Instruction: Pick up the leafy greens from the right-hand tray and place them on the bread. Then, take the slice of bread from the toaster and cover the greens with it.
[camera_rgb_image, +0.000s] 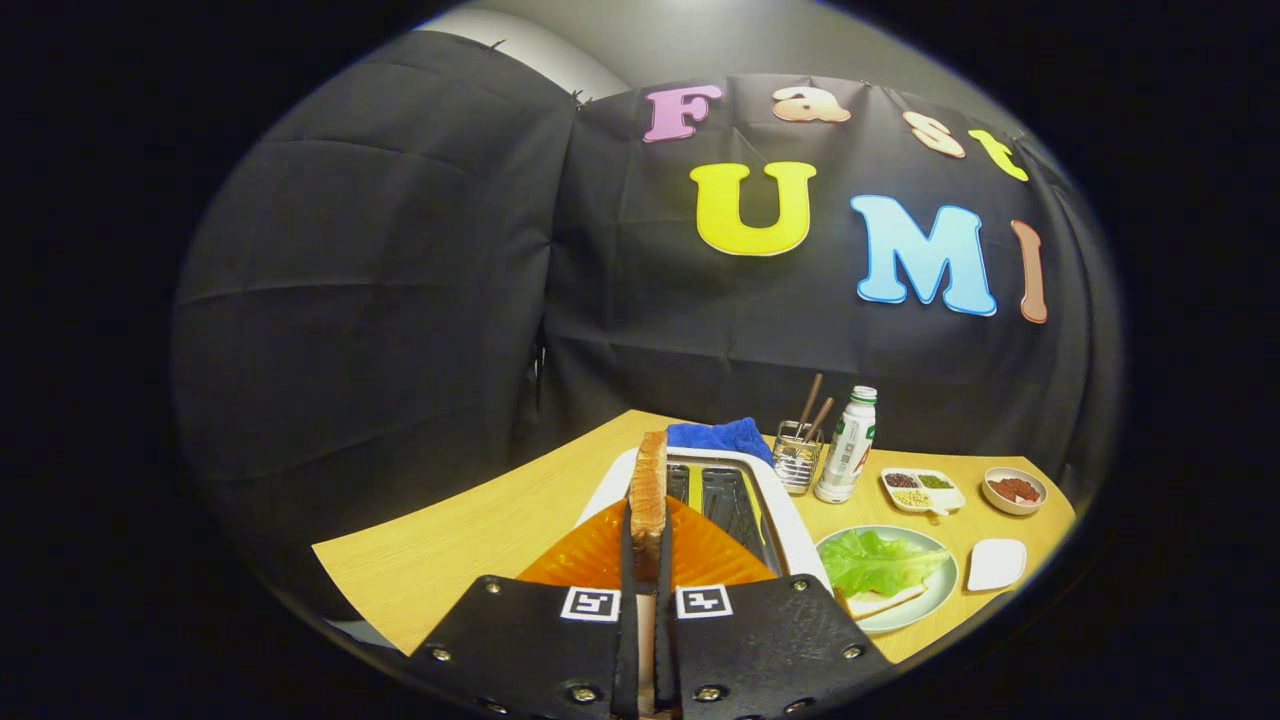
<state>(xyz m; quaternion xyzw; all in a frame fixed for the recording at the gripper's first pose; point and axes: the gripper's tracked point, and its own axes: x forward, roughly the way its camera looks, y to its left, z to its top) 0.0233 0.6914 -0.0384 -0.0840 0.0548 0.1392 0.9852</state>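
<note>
1. Gripper view: the gripper (648, 560) is clamped on the browned toast slice (649, 490), held upright above the white toaster (790, 530)
2. Green lettuce leaf (875, 562) already lies on bread on the pale green plate (940, 590); next, carry the toast over and lay it flat

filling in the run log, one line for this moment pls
phase: carrying toast | gripper: shut on bread slice, held upright above toaster | leafy greens: already on bread on plate | next: cover greens

The gripper (646, 560) has two broad flat plates. Each bears a square coded marker. Round screws stud their edges.
</note>
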